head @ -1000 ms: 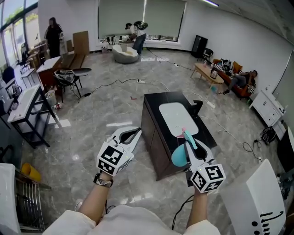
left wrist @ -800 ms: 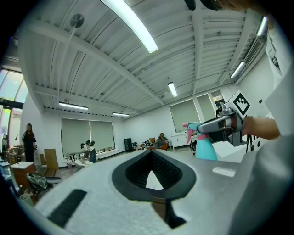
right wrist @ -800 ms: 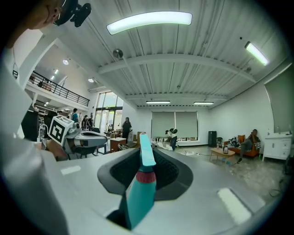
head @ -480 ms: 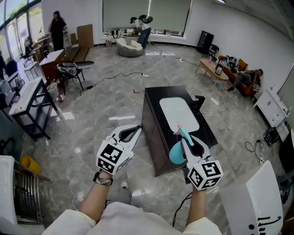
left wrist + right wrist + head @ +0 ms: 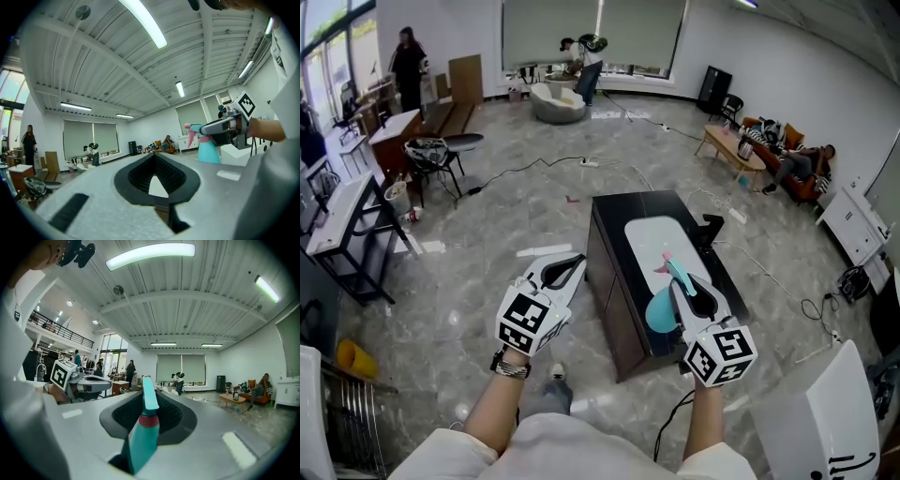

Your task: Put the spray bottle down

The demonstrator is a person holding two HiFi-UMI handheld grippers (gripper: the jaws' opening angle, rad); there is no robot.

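the right tool [image 5: 686, 291] is clamped on the spray bottle [image 5: 662, 317], and the right gripper view shows the teal bottle standing up between the two jaws, its red collar and long teal head rising in front of the dark hollow. in the left gripper view the bottle shows from the side, roughly upright, gripped near its top with the body hanging below the tool and a pink trigger sticking out ahead. from the head view the bottle is in the air over the near right part of the black desk [image 5: 617, 281], just at the near end of the white panel [image 5: 652, 236] set into the desk top, and it does not rest on the surface.

the left tool [image 5: 579, 260] is held out beside the desk's left side, over the grey floor [image 5: 487, 216]. its jaws meet at the tips and hold nothing; only the room shows through the hollow between them. both tools point level and away from the person, well apart from each other, each with its marker cube [image 5: 526, 322] toward the wrist. cables [image 5: 534, 169] trail across the floor behind the desk.
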